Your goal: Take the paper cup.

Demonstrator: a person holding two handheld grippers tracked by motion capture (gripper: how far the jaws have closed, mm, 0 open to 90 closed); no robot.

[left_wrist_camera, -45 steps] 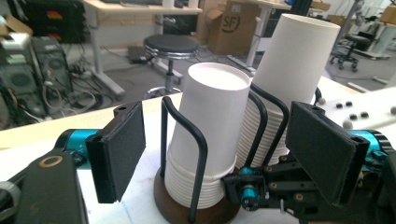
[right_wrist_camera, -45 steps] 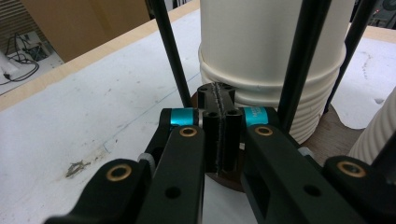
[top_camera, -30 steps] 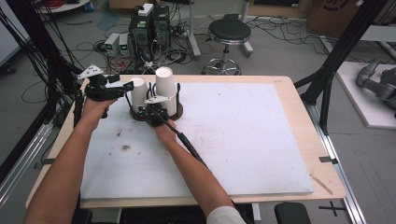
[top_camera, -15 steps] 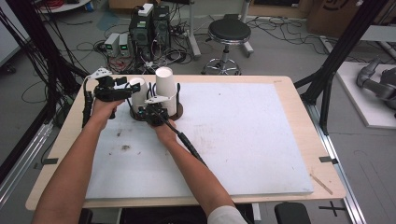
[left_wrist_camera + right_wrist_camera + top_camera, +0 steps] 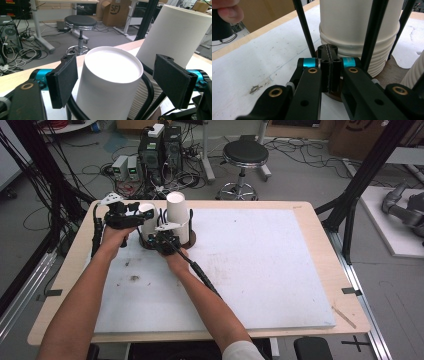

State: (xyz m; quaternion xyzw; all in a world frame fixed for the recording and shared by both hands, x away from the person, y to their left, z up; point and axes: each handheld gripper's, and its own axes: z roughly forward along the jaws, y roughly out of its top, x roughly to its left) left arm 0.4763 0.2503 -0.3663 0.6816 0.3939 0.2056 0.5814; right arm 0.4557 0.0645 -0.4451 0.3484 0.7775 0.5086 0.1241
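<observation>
Your left gripper [image 5: 117,82] straddles a plain white paper cup [image 5: 110,82], upside down atop a ribbed stack in the black wire holder [image 5: 147,97] at the table's far left; jaws closing, apart, not visibly touching. Your right gripper [image 5: 329,72] is pressed together at the holder's base.

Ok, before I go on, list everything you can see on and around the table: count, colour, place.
paper cup stacks: two, white, upside down in the holder at the table's far left
cup holder: one, black wire posts on a dark round base, under the cups
table: one, light wood with a white sheet on top
stool: one, black seat, on the floor beyond the table
computer cases: two, dark, on the floor beyond the table's left
cardboard boxes: brown, far back
left gripper: black, jaws just closing, astride the nearer cup stack, pads apart from it
right gripper: black, shut at the holder's base
forearms: two, from the bottom
</observation>
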